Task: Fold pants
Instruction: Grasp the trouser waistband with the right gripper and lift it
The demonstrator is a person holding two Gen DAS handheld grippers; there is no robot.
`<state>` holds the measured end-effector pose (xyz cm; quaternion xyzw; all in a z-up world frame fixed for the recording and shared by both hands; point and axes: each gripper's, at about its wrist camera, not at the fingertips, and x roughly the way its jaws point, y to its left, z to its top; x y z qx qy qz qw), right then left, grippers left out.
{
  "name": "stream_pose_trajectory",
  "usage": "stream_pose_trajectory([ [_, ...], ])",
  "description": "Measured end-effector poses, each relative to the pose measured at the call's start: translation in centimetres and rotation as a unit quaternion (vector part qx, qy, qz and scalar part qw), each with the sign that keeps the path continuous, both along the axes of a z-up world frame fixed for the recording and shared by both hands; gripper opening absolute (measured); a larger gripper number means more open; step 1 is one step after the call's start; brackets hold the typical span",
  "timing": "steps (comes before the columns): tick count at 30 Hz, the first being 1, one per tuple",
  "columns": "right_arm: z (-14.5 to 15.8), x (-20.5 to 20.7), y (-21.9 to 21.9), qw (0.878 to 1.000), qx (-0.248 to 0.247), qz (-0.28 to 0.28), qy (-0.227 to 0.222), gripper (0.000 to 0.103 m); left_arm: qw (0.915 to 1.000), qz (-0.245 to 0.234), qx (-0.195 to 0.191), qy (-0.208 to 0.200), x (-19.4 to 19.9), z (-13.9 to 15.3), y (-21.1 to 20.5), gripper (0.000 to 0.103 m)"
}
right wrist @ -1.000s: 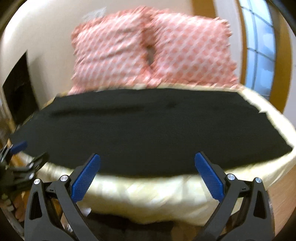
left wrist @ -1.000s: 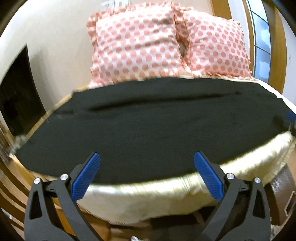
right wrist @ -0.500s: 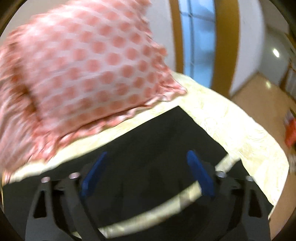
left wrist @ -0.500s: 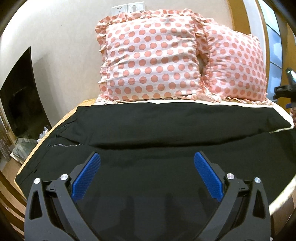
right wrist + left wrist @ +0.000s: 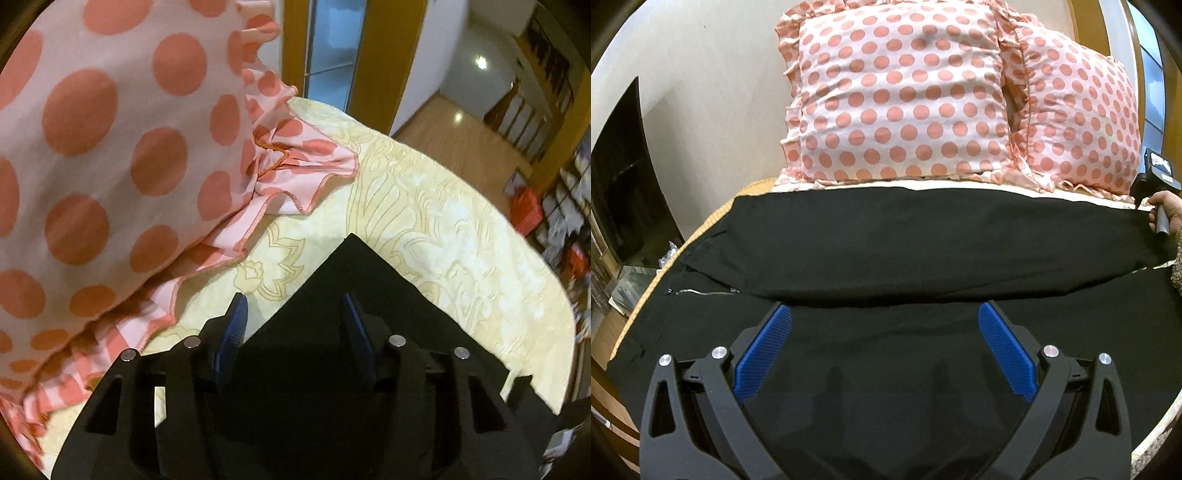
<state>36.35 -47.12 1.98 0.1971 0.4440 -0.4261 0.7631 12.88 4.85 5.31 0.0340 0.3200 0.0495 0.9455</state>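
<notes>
Black pants (image 5: 905, 243) lie spread sideways across the bed, waist and zip at the left, legs running right. My left gripper (image 5: 884, 343) is open and empty, low over the near leg. My right gripper (image 5: 293, 319) is partly open over the far leg's hem corner (image 5: 354, 266), its blue pads (image 5: 236, 321) on either side of the cloth, not clamped. The right gripper and the hand holding it also show at the right edge of the left wrist view (image 5: 1158, 192).
Two pink polka-dot pillows (image 5: 897, 96) stand at the bed's head, right behind the pants; one frilled pillow (image 5: 110, 147) is close to my right gripper. A cream patterned bedspread (image 5: 443, 229) covers the bed. A dark TV (image 5: 624, 184) is left.
Both grippers moved forward over the bed. The right swung to the far right hem and narrowed its opening. The left dropped low over the near leg.
</notes>
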Motion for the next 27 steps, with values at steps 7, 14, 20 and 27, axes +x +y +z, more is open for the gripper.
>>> stream_pose_trajectory([
  [7, 1.2, -5.6, -0.3, 0.993, 0.059, 0.014, -0.099, 0.007, 1.0000, -0.002, 0.000, -0.003, -0.4, -0.2, -0.3, 0.101],
  [14, 5.8, -13.5, 0.7, 0.963, 0.086, 0.069, -0.244, 0.005, 0.9998, -0.001, -0.002, -0.020, -2.3, 0.9, -0.3, 0.101],
  [20, 8.4, -25.9, 4.8, 0.926, 0.090, 0.128, -0.343, 0.005, 0.9992, -0.005, -0.016, -0.037, -4.3, 1.7, -0.1, 0.101],
  [27, 2.4, -33.4, 5.7, 0.927, 0.158, 0.090, -0.327, 0.005, 0.9981, -0.016, -0.038, -0.045, -5.8, 2.2, -0.1, 0.101],
])
